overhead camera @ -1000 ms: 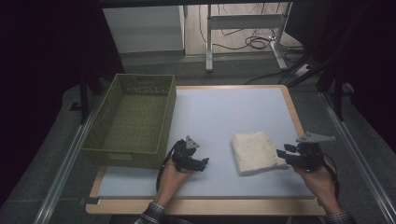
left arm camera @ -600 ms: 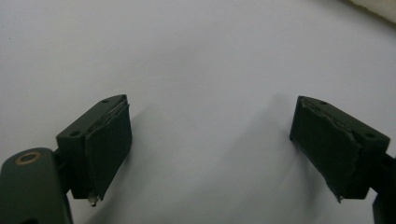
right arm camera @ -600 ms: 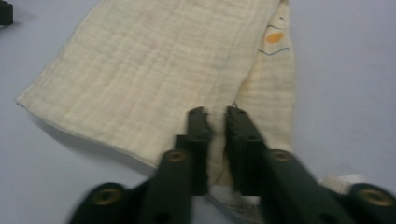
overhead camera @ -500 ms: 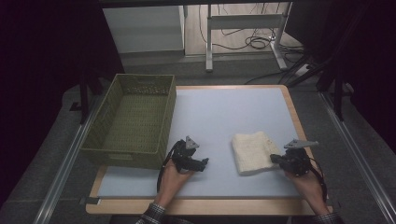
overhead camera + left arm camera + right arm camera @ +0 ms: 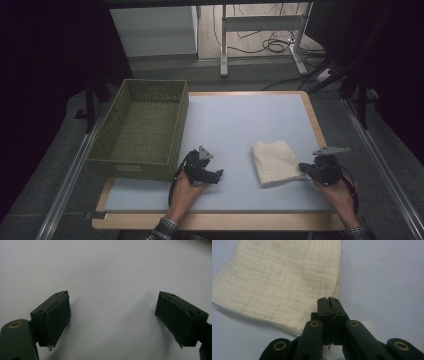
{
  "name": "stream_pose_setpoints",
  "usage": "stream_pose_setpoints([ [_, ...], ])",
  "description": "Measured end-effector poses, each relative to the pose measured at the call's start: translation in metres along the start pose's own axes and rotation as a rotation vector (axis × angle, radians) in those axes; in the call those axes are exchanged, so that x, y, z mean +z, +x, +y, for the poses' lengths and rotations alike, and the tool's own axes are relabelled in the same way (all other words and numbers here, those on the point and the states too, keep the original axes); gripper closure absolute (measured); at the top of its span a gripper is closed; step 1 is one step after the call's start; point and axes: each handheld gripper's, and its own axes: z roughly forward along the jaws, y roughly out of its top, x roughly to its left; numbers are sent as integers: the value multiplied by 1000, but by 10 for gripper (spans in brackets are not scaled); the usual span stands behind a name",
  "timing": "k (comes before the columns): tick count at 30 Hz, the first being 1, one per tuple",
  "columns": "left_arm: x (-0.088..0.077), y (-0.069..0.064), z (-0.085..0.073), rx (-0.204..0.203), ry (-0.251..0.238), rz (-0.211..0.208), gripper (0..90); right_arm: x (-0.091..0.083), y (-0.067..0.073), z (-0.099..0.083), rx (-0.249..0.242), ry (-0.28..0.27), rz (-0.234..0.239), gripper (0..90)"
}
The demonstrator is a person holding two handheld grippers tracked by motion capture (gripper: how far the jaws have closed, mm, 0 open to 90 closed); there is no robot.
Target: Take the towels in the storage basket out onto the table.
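A folded cream cloth (image 5: 275,161) lies on the pale blue tabletop (image 5: 240,115), right of the middle. My right gripper (image 5: 303,173) sits low at the cloth's near right corner. In the right gripper view its jaws (image 5: 328,300) are pressed together over the edge of the cloth (image 5: 282,277), which shows on both sides of them, so they pinch that corner. My left gripper (image 5: 218,175) rests in a hand left of the cloth, well apart from it. Its jaws (image 5: 112,320) stand wide open over bare table with nothing between them.
A green woven basket (image 5: 135,167) stands on the table's left side, just beyond the left hand. The table has a wooden rim (image 5: 315,120). Behind it are a desk frame and cables on the floor.
The right gripper has come down and slightly left onto the cloth's corner, and its jaws have closed there. The left gripper has stayed put.
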Motion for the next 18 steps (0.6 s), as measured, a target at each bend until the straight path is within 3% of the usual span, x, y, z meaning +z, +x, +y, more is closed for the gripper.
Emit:
stream_pose_setpoints([
  [2, 0, 0, 0, 0, 0, 0, 130, 3, -1, -2, 3, 17, 6, 862],
  [6, 0, 0, 0, 1, 0, 1, 130, 0, 0, 0, 3, 1, 1, 686],
  [9, 0, 0, 0, 1, 0, 1, 131, 4, 1, -2, 2, 22, -17, 637],
  [11, 0, 0, 0, 0, -1, 1, 130, 7, 0, -6, 18, 15, -5, 651],
  [12, 0, 0, 0, 1, -1, 1, 130, 6, 0, -7, 25, 11, -15, 727],
  [14, 0, 0, 0, -4, -1, 1, 130, 6, 0, -9, 42, 7, 13, 828],
  [18, 0, 0, 0, -2, -1, 2, 131, 4, 1, -10, 54, 16, 35, 870],
])
